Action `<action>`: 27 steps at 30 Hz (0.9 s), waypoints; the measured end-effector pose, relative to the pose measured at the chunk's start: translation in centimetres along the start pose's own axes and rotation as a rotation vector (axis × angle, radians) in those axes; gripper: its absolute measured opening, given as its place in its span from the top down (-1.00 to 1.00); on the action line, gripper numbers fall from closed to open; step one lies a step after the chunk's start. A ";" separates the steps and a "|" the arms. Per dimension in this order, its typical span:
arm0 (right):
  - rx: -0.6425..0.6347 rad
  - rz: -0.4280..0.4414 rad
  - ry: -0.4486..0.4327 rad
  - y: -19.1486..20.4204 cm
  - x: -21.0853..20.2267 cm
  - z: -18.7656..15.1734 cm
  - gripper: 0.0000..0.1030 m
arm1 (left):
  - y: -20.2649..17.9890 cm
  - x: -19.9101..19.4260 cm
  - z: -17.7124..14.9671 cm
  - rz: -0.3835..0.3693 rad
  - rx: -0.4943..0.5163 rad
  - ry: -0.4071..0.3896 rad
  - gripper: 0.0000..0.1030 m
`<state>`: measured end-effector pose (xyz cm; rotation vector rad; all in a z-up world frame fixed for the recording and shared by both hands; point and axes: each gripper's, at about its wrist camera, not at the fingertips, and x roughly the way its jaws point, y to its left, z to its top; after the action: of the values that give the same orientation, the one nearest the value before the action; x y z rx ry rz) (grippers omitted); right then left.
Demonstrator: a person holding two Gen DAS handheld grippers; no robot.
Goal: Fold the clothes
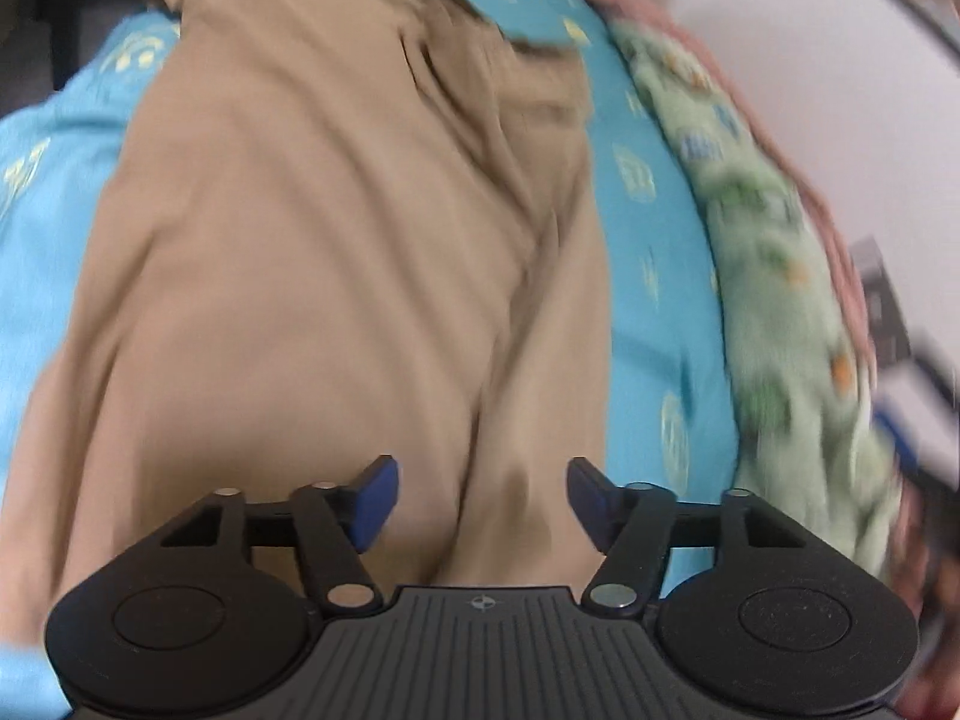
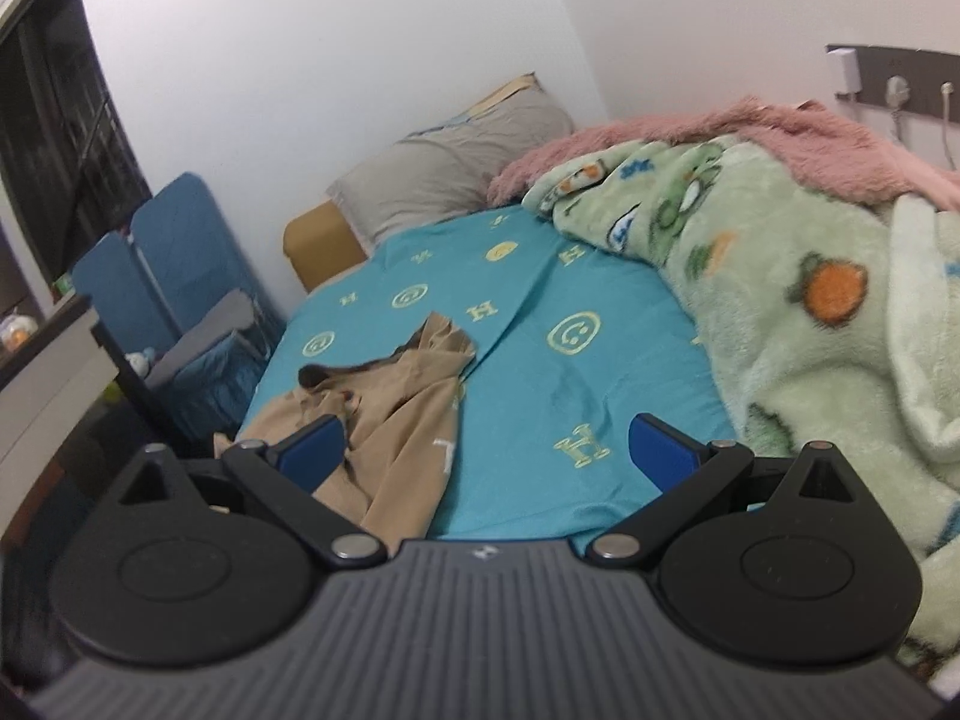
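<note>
Lying spread across the turquoise bed sheet (image 2: 540, 372), the single tan garment (image 1: 336, 276) sits toward the bed's left edge as the right wrist view shows it (image 2: 390, 420), one corner of it drooping over that edge. Between the garment and the bedding heaped on the right, a broad strip of bare sheet stays open. That heap is two pieces: a green fleece blanket (image 2: 780, 312) with cartoon prints, and a pink fluffy blanket (image 2: 690, 132) behind it against the wall. One grey pillow (image 2: 450, 168) leans at the head of the bed. Past the left edge stands a blue folding chair (image 2: 180, 252).

The garment is plain tan cloth, rumpled, with long soft creases running its length and a darker lining showing at its far, open end; a seam or placket runs down the middle. The left wrist view is blurred.

The left gripper (image 1: 480, 498) hovers just over the tan cloth, its blue fingers (image 1: 378, 498) parted with nothing pinched between them. The right gripper (image 2: 480, 450) hangs above the near end of the bed, fingers (image 2: 312, 450) spread wide and empty.
</note>
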<state>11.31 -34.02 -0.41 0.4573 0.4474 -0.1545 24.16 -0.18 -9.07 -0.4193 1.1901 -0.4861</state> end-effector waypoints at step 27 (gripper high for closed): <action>-0.030 -0.011 0.129 0.3 7.9 -1.2 -1.00 | -0.2 10.4 14.8 0.405 0.315 -0.375 0.29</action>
<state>17.99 -33.59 -4.77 0.4369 0.5775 -0.1288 41.19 -5.41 -12.23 0.0101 0.7884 -0.2220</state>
